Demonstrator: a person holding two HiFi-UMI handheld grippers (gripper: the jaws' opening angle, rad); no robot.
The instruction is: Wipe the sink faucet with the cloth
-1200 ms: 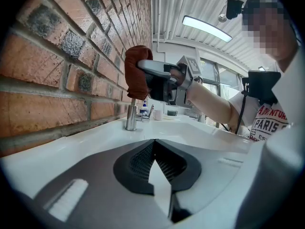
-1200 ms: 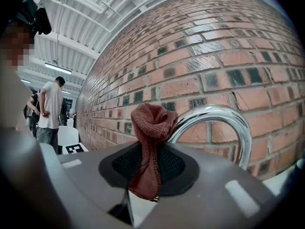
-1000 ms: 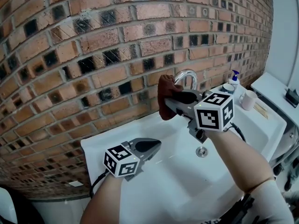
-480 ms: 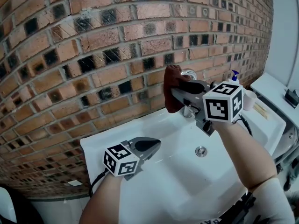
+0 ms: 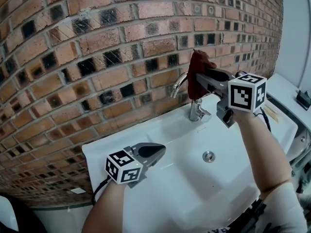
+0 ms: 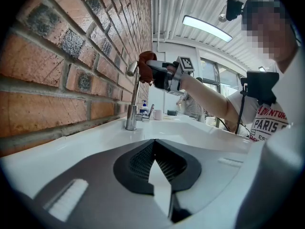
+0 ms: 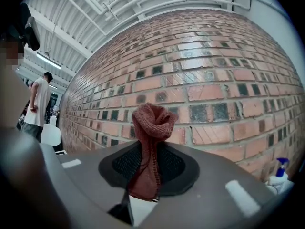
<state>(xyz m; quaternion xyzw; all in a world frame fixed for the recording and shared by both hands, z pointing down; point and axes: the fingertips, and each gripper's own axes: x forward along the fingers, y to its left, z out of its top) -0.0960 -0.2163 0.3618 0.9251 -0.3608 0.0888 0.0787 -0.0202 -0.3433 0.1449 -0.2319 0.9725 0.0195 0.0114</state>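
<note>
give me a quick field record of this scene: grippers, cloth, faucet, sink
right gripper: shut on cloth, up beside the faucet spout's top
left gripper: shut, empty, low over the sink left part
cloth: reddish-brown knit, bunched past the jaws
faucet: chrome, arched, at the sink's back by the brick wall
cloth on faucet: cannot tell

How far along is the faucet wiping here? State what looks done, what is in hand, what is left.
Done: the right gripper is shut on the cloth. In hand: the cloth sits at the top of the faucet, seemingly against its arch. Left: the column and base show no cloth; which parts are wiped cannot be told. The left gripper is shut, empty.
</note>
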